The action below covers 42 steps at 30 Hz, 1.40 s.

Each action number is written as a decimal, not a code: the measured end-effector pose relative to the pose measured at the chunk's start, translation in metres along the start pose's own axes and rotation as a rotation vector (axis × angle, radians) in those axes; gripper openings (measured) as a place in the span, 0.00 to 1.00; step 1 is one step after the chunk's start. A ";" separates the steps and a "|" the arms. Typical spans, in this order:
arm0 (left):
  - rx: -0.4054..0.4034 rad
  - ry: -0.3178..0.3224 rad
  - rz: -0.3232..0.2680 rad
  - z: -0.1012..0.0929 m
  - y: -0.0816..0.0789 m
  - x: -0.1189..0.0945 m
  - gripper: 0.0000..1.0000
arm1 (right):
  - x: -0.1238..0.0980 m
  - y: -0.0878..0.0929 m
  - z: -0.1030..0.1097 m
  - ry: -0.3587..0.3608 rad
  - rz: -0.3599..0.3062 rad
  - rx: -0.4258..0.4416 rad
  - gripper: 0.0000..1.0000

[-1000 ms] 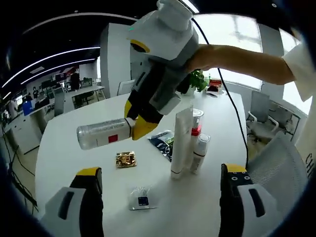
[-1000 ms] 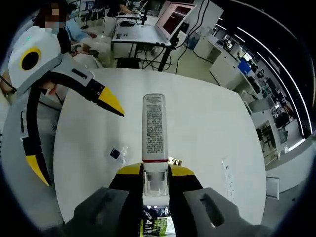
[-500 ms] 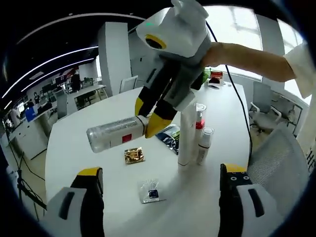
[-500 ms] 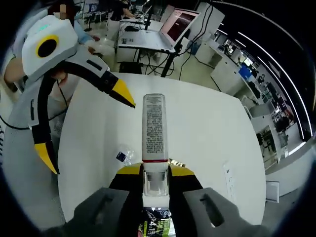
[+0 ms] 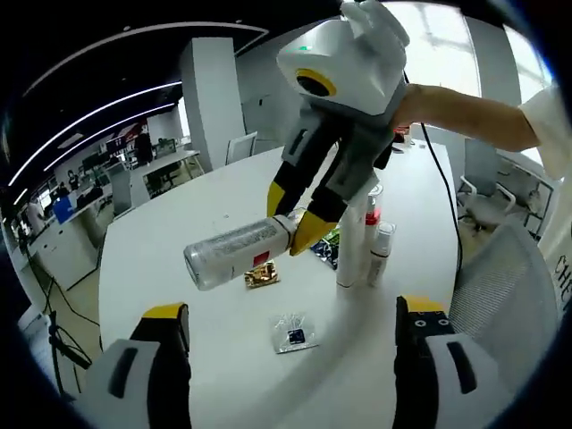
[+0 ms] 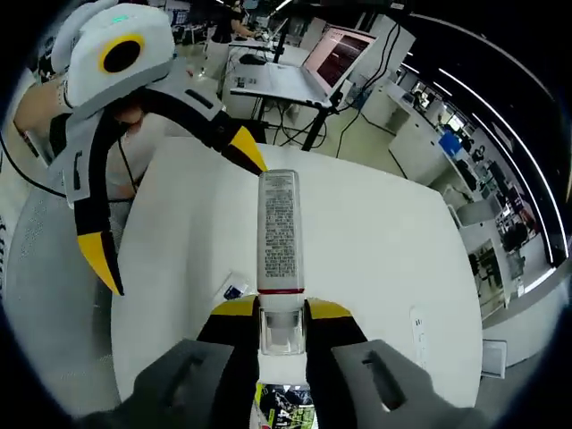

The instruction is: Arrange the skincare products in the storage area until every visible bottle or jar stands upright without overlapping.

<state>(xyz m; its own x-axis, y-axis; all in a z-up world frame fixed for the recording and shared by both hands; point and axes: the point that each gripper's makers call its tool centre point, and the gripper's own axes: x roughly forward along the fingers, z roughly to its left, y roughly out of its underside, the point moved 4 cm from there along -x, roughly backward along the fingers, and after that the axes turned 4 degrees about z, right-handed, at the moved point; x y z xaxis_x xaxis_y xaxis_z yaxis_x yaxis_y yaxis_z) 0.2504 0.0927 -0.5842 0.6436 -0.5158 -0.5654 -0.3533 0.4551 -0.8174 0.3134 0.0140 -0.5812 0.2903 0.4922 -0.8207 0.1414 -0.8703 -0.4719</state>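
My right gripper point(image 5: 299, 222) comes in from the upper right, shut on the cap end of a silver bottle point(image 5: 234, 254) with a red label, held sideways in the air over the white table point(image 5: 179, 232). In the right gripper view the same bottle point(image 6: 280, 228) points away from my right gripper point(image 6: 281, 323). My left gripper point(image 5: 290, 313) stands open with nothing between its jaws; in the right gripper view the left gripper point(image 6: 176, 210) is at the left, one yellow tip close to the bottle's far end. A white tube point(image 5: 349, 255), a red-banded bottle point(image 5: 372, 213) and a small white bottle point(image 5: 382, 256) stand upright together.
A gold packet point(image 5: 261, 277), a clear sachet point(image 5: 291, 333) and a dark packet point(image 5: 327, 248) lie on the table near the standing products. The sachet point(image 6: 234, 290) also lies left of the held bottle. A grey chair point(image 5: 505, 295) stands at the right; desks and a screen point(image 6: 335, 45) lie beyond the table.
The right gripper and its sideways bottle have drifted lower and rightward in the left gripper view. In the right gripper view the open left gripper now sits closer to the bottle's far end.
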 end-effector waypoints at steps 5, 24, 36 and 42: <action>0.035 -0.015 0.024 0.005 -0.003 -0.008 0.89 | 0.001 -0.007 0.012 -0.019 -0.015 -0.022 0.18; 0.411 0.055 0.244 -0.009 0.006 -0.005 0.50 | 0.008 -0.012 0.056 -0.091 -0.017 -0.114 0.18; 0.524 0.069 0.295 -0.017 0.015 0.010 0.26 | 0.004 -0.002 0.074 -0.105 -0.034 -0.102 0.18; 0.624 0.094 0.268 -0.029 0.017 0.015 0.23 | 0.002 0.008 0.078 -0.100 -0.038 -0.094 0.18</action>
<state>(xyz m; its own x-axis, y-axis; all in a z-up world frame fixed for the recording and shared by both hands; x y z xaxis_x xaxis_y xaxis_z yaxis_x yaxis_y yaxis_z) 0.2345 0.0711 -0.6096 0.5165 -0.3755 -0.7696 -0.0168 0.8941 -0.4475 0.2414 0.0093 -0.6118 0.1882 0.5207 -0.8327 0.2395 -0.8466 -0.4753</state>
